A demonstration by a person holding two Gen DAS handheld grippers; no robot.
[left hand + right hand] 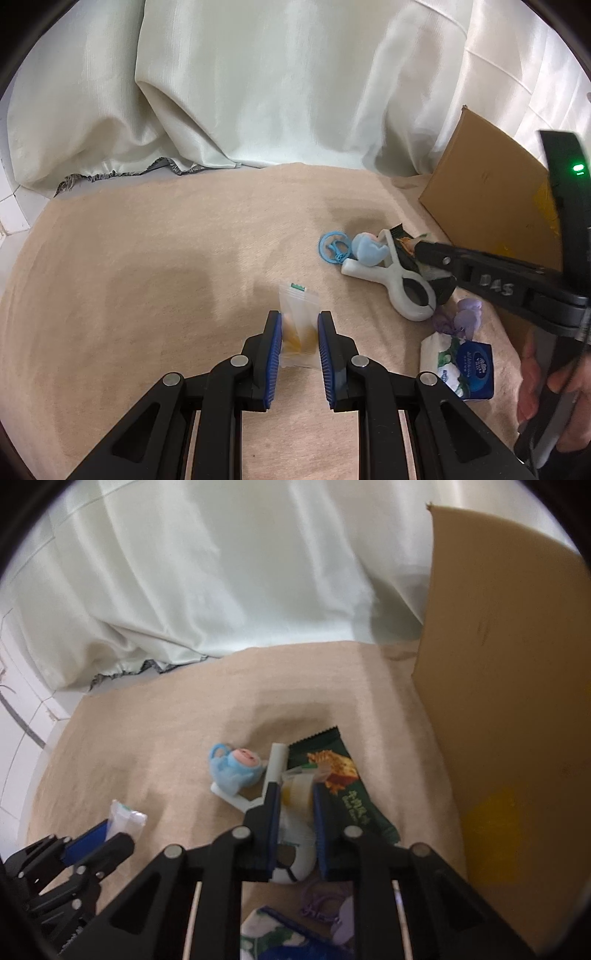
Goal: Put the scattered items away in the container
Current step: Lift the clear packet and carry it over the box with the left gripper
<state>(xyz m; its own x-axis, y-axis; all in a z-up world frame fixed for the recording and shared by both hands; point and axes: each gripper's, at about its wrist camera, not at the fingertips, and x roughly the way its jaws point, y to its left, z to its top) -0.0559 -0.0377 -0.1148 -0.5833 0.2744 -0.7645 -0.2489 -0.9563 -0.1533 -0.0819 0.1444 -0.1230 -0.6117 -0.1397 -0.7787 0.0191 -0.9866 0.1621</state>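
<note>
The left gripper [299,332] is pinching a small clear sachet [297,325] with a yellow piece inside, its blue pads [275,354] pressing on both sides just over the beige cloth [147,277]. Off to the right, the right gripper [295,801] is clamping a second little sachet [295,790] with a yellow filling, poised above the pile: a white plastic clip [399,284], a blue plush keychain [236,768] with a pink face, and a dark green snack packet [340,775]. Nearer the person, a purple charm [461,317] and a blue-and-white tissue pack [458,365] are lying side by side. The cardboard box [498,664] is standing at the right edge of the cloth, just beside the pile, in front of a pale curtain [258,92]. A hand [532,380] is gripping the right tool's handle.
</note>
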